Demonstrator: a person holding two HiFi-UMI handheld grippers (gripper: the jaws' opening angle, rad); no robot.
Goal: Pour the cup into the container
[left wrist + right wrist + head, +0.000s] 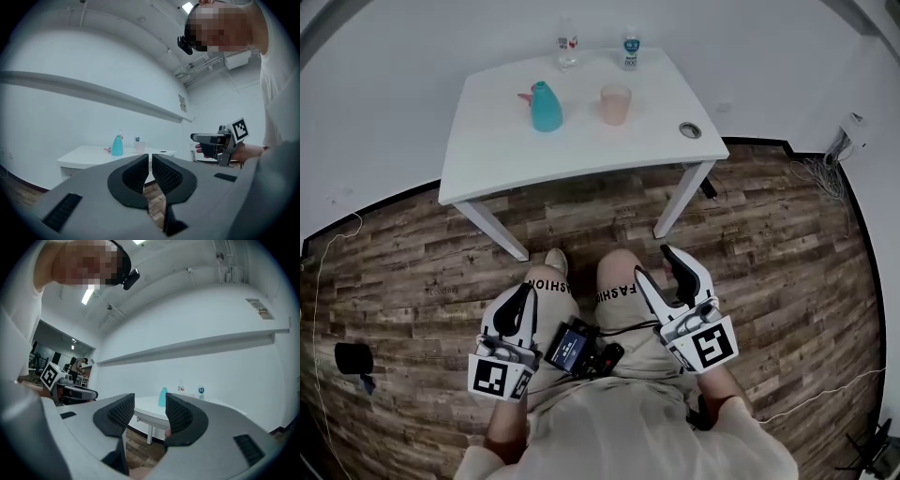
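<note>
pre-approach stage; no pouring step begun, nothing picked up.

white table [497, 141] ahead, well apart from both tools. on the table: pink translucent cup [615, 104] upright near its middle, teal container [547, 107] just left of the cup and apart from it. two small bottles [568, 42] [630, 49] along the table's far edge. round grommet [690, 129] near the table's right edge.

left gripper [150, 158]: pads pressed almost together, only a sliver of gap, nothing between. held low, short of the table's near edge, pointing level toward it.

right gripper [150, 404]: pads spread partway, nothing between, only floor and a table leg seen through the gap. also short of the table's near edge, tipped slightly upward.

cup contents not readable from here.

judgement on next move: step toward the table, bring one tool across its near edge to the cup. right one seems the likelier pick, being already parted and on the cup's side. gap may need widening to clear the cup wall. approach from the side at mid-height, then a gentle squeeze, since a thin cup could buckle or tip. container probably wants steadying or at least a clear line to its opening.
</note>
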